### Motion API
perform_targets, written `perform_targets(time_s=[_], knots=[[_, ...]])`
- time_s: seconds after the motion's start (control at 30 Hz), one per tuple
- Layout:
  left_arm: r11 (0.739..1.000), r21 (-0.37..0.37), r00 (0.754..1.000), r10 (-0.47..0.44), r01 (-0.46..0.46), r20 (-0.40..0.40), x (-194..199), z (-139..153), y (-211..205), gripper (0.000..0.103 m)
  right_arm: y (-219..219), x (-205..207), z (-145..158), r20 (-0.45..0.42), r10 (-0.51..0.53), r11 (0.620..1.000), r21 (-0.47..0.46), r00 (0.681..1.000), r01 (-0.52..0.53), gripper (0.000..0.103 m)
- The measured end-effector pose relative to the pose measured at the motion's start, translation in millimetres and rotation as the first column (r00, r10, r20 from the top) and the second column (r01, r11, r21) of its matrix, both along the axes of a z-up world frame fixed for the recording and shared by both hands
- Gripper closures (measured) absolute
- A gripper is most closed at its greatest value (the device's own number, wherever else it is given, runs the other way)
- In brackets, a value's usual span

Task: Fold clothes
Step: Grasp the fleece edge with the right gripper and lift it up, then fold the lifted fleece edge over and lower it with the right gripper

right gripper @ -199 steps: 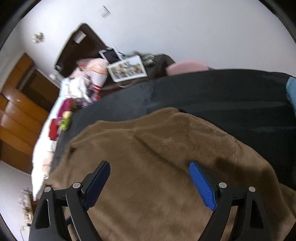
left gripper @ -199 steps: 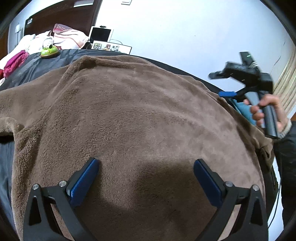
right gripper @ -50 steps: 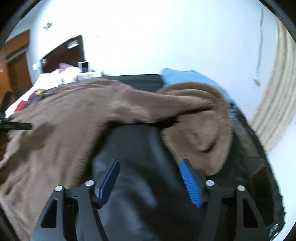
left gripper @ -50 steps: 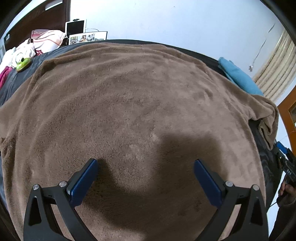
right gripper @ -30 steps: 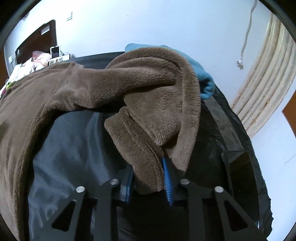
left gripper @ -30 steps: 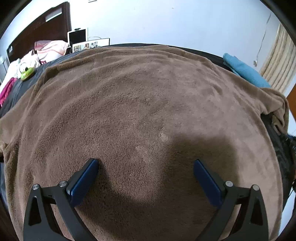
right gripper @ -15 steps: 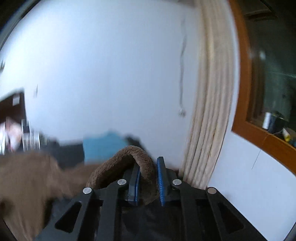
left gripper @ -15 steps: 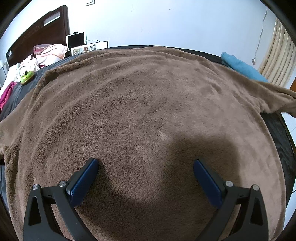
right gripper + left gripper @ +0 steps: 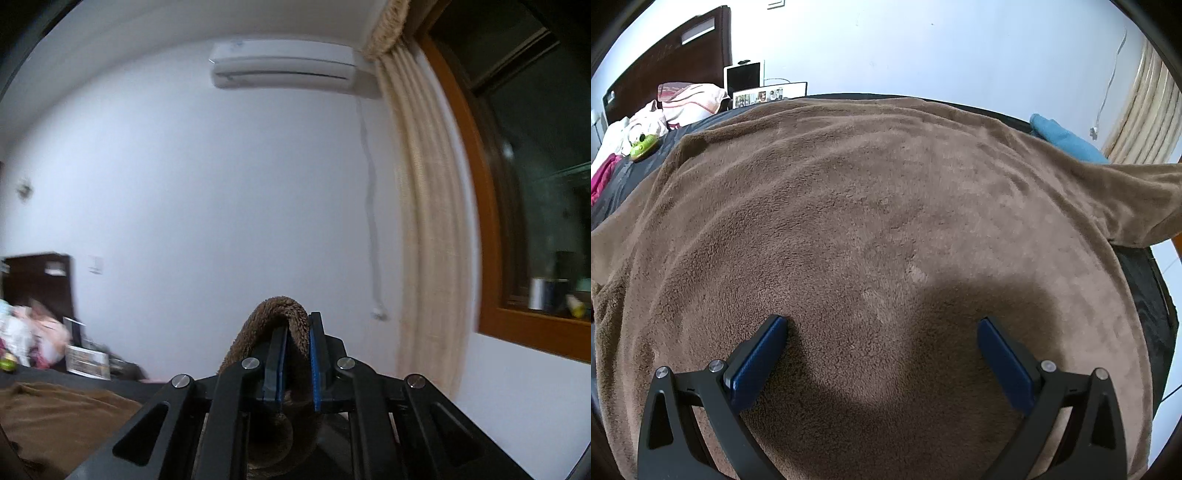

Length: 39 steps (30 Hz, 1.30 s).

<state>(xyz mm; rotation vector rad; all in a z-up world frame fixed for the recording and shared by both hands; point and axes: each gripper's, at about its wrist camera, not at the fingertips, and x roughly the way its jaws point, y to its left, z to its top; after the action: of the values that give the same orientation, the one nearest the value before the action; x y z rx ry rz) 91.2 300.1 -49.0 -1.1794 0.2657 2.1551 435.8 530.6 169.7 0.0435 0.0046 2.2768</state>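
**Brown fleece spread on the bed, right gripper has a corner pinched**

So the brown fleece garment is laid out pretty much flat across the dark bed cover, filling most of the left wrist view. It sits directly under and ahead of the left gripper, whose blue pads are spread wide apart, one on each side of a shadowy patch of fleece. They look like they're right down at the fabric, maybe resting on it, but nothing is caught between them.

Over at the far right edge of that view, one flap of the fleece is lifted off the bed and stretches out of frame, just past a blue folded cloth.

The right gripper is tipped up toward the wall, with the air conditioner, curtain and window frame behind it. Its jaws are nearly closed, clamped on a fold of the fleece that humps up over the left pad and drops down between the two fingers. More of the fleece lies low on the left of that view.

Pillows and a small green toy sit by the headboard, well apart from both grippers
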Motion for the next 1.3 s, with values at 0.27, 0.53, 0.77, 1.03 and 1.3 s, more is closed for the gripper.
perform_targets(time_s=[0.27,0.53,0.77,1.03,1.3], knots=[[0.999,0.053,1.000,0.005,-0.006,0.027,-3,2,-7,0.000,-70,-70,18,0.037,0.308,0.949,0.061,0.951,-0.309,0.092],[0.991,0.135,0.997,0.008,-0.017,0.072,-8,4,-18,0.000,-127,-197,-29,0.240,0.708,0.706,-0.226,0.664,-0.671,0.088],[0.984,0.176,0.994,0.012,-0.031,0.106,-11,5,-24,0.000,-160,-261,-87,0.313,0.835,0.550,-0.496,0.453,-0.672,0.081],[0.980,0.194,0.992,0.016,-0.040,0.122,-12,5,-27,0.000,-161,-273,-111,0.376,0.835,0.549,-0.515,0.402,-0.659,0.029],[0.984,0.172,0.995,0.024,-0.040,0.096,-8,5,-25,0.000,-141,-257,-110,0.336,0.807,0.588,-0.531,0.485,-0.611,0.029]])
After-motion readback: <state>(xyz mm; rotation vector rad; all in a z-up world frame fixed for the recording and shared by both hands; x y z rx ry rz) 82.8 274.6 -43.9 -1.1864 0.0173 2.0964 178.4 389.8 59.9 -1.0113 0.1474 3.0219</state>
